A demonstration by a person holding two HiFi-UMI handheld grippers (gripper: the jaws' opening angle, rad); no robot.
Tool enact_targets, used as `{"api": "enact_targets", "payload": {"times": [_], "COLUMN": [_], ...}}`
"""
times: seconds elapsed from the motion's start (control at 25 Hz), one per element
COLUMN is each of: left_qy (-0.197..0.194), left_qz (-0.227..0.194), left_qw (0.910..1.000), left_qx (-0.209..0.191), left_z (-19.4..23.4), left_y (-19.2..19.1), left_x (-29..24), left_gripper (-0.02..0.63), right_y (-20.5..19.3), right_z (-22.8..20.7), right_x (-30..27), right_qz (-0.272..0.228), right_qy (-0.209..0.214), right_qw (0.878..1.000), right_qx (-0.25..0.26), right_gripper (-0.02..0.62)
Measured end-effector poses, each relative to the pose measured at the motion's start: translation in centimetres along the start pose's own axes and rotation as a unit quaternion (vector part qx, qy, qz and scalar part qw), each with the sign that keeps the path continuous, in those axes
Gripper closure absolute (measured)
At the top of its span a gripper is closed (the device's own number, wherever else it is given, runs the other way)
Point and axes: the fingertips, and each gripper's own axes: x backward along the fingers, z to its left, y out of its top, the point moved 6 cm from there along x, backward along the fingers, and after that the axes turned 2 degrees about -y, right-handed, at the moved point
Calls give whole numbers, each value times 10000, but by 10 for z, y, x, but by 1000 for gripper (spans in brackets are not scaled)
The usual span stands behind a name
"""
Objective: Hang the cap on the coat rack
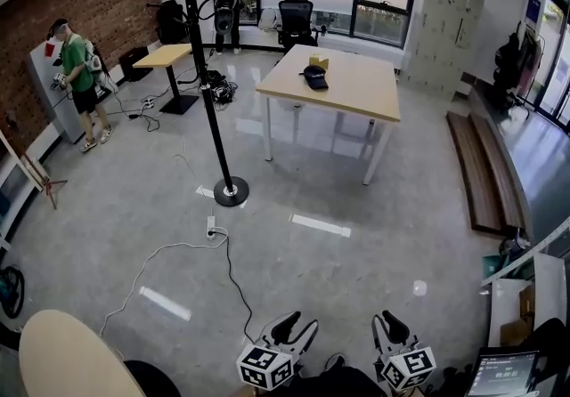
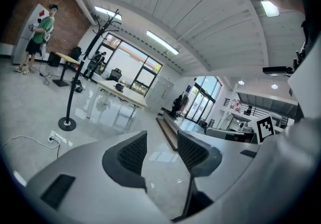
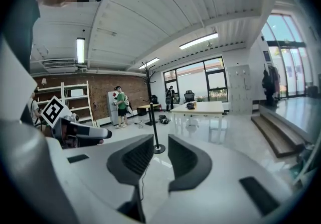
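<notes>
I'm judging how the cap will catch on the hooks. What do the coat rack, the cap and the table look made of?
Coat rack: likely black-painted metal, going by the thin pole, curved hooks and round base. Cap: dark, apparently soft fabric; too small to be sure. Table: pale matte wood-look top, white legs, probably metal.

A dark, rounded fabric cap with a short brim (image 1: 314, 76) lies flat on the pale wooden tabletop (image 1: 356, 88) in the upper centre of the head view, near the table's far left corner. The tall black metal coat rack (image 1: 210, 84) stands upright to the left of the table, well apart from the cap. Its thin pole rises from a round base on the floor to curved hooks at the top of the frame.
</notes>
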Motion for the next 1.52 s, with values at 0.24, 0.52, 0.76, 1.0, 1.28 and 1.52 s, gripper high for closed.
{"api": "enact_targets", "payload": {"times": [0.24, 0.52, 0.76, 1.0, 1.28, 1.52], "left_qy": [230, 634, 578, 359, 622, 821], "left_qz": [-108, -67, -75, -323, -366, -316], "left_qw": [9997, 9980, 9978, 9963, 9949, 9946], "left_qx": [25, 10, -310, -710, -705, -558], "left_z": [16, 20, 0, -31, -45, -47], "left_y": [10, 16, 43, 64, 72, 75], "left_x": [-11, -35, -101, -169, -218, -237], "left_gripper": [407, 407, 461, 600, 600, 600], "right_y": [-1, 3, 26, 42, 50, 46], "right_z": [-11, -37, -94, -167, -221, -250], "right_x": [-17, -54, -92, -111, -120, -132], "right_qz": [-32, -68, -236, -485, -479, -391], "right_qy": [-23, 431, 773, 773, 861, 883], "right_qw": [10000, 9990, 9964, 9953, 9943, 9934], "right_qx": [53, -132, -269, -328, -399, -611], "right_gripper": [536, 591, 591, 591, 591, 591]}}
